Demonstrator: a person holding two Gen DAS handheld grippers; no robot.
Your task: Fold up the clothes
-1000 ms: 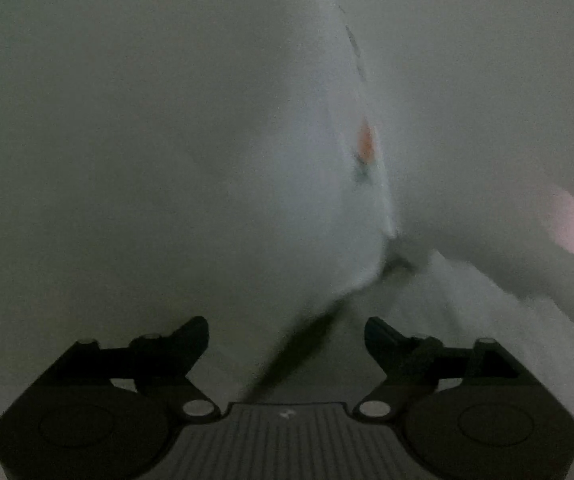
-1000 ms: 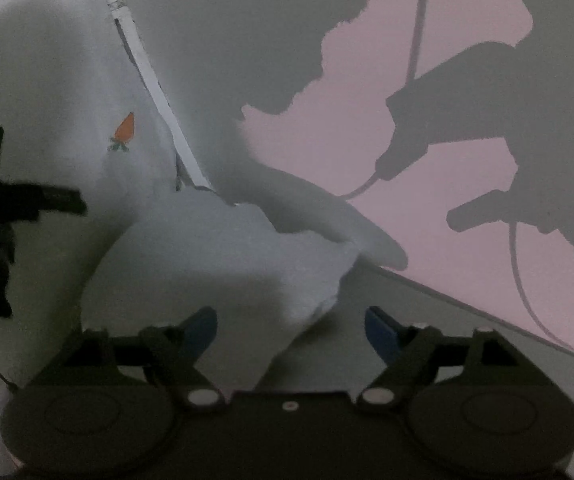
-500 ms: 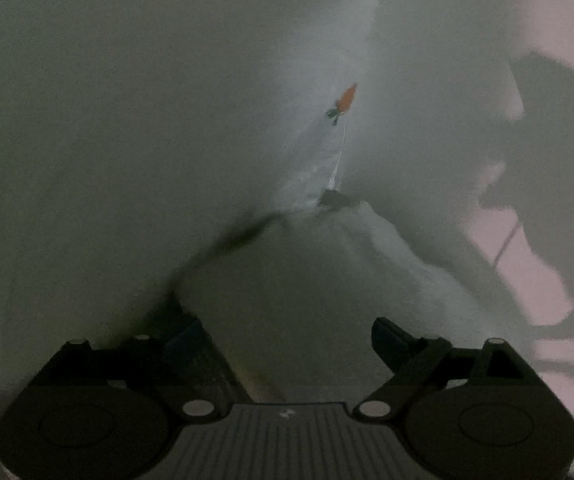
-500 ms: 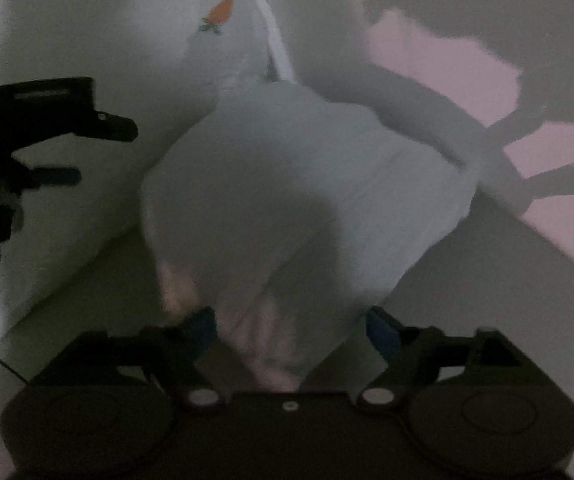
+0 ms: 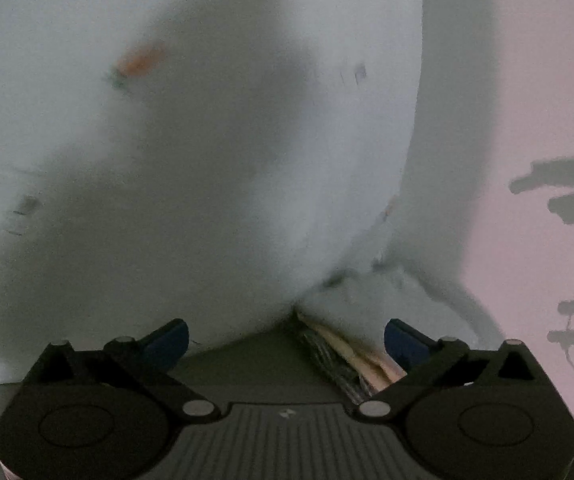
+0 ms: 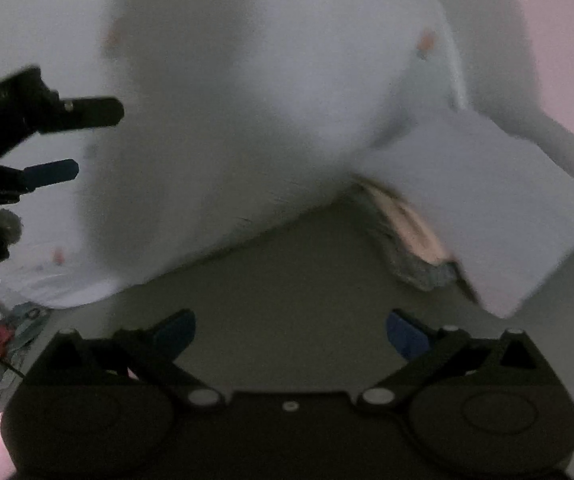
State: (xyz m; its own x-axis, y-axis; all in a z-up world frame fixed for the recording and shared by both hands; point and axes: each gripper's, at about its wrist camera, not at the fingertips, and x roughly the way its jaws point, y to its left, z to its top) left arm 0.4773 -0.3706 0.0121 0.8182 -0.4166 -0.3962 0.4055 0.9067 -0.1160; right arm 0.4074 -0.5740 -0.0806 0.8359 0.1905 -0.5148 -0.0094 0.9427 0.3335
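White carrot-print garment (image 5: 215, 168) spread ahead, left gripper (image 5: 285, 334) and right gripper (image 6: 291, 332) both released, empty.

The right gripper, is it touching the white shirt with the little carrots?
Apart. In the right wrist view the right gripper is open, and bare grey surface shows between its fingertips and the white shirt.

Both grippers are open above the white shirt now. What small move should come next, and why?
Probably bring the right hand-held gripper forward to the folded sleeve and close on its edge. Both it and the left hand-held gripper are open and hold nothing, and the white shirt lies only partly folded.
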